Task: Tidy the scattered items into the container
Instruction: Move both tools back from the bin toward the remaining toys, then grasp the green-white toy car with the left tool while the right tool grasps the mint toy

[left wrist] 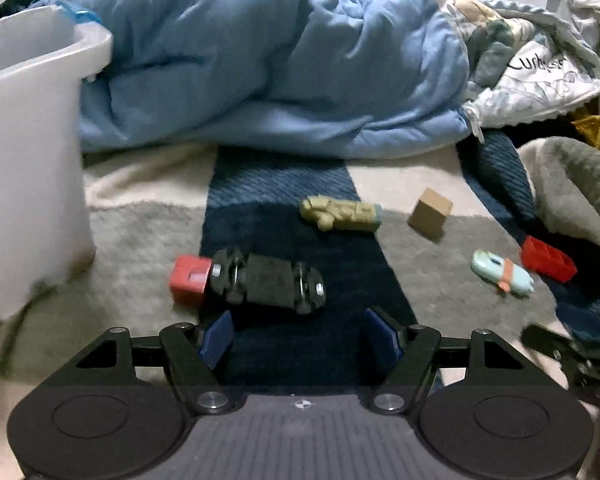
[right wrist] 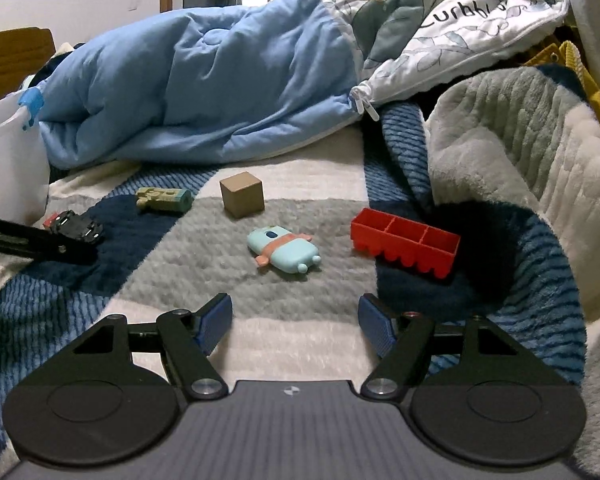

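Left wrist view showed the left gripper [left wrist: 300, 338] low over a plush blanket striped in navy, grey and cream [left wrist: 140, 236], its blue-padded fingers [left wrist: 217, 338] spread apart with nothing between them. Just beyond the fingertips lay an upturned black toy car with a red front end [left wrist: 256, 278], wheels facing up. A tall white plastic container [left wrist: 28, 152] stood at the far left, close to the car. Farther out on the blanket lay an olive-green moulded toy figure [left wrist: 340, 213] on its side, with a tan cardboard cube [left wrist: 430, 213] near it to the right. A pale mint rounded toy with an orange band [left wrist: 500, 272] lay beside a red plastic brick-shaped tray [left wrist: 548, 259] at the right edge. A crumpled light blue quilted duvet [left wrist: 260, 60] filled the background.

Right wrist view showed the right gripper [right wrist: 296, 322] also with its fingers held apart and empty. The mint toy [right wrist: 284, 250] lay just ahead of it, the red tray [right wrist: 406, 242] to its right, open side up and showing three compartments. The cube [right wrist: 242, 193], the green figure [right wrist: 164, 199] and the car [right wrist: 76, 226] lay farther left, and a corner of the container [right wrist: 8, 168] showed at the left edge.
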